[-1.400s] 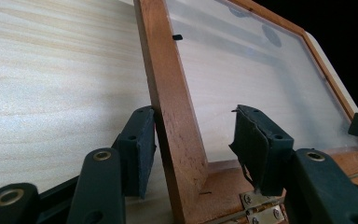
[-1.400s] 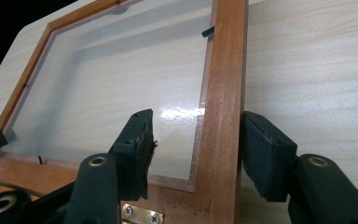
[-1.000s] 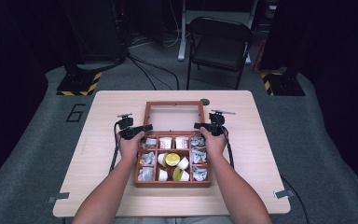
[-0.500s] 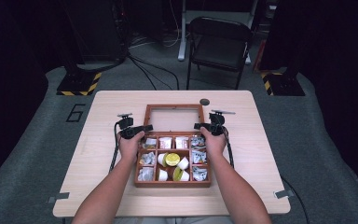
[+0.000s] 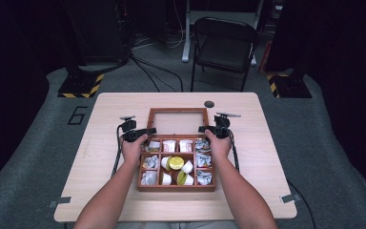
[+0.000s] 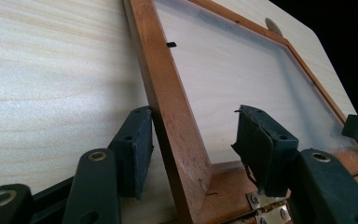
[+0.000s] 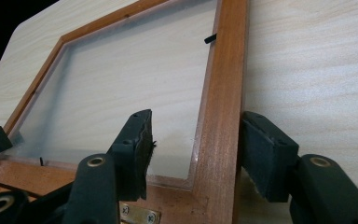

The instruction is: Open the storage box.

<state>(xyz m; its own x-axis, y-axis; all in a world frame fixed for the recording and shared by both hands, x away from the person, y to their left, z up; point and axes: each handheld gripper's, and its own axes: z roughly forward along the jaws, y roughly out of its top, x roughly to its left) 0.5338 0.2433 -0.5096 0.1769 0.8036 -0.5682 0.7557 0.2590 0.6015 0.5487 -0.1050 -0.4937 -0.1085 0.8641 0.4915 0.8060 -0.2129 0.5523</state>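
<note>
Lid lies flat on the desk behind the box. Left claw, jaws just been opening, and right claw straddle its side rails, apart and unclamped. The release looks in hand; next, lift both clear.

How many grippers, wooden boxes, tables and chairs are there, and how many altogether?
Grippers: 2, the left gripper, jaws just opening with the lid frame between them, and the right gripper
Wooden box: 1
Table: 1
Folding chair: 1
Total: 5
</note>
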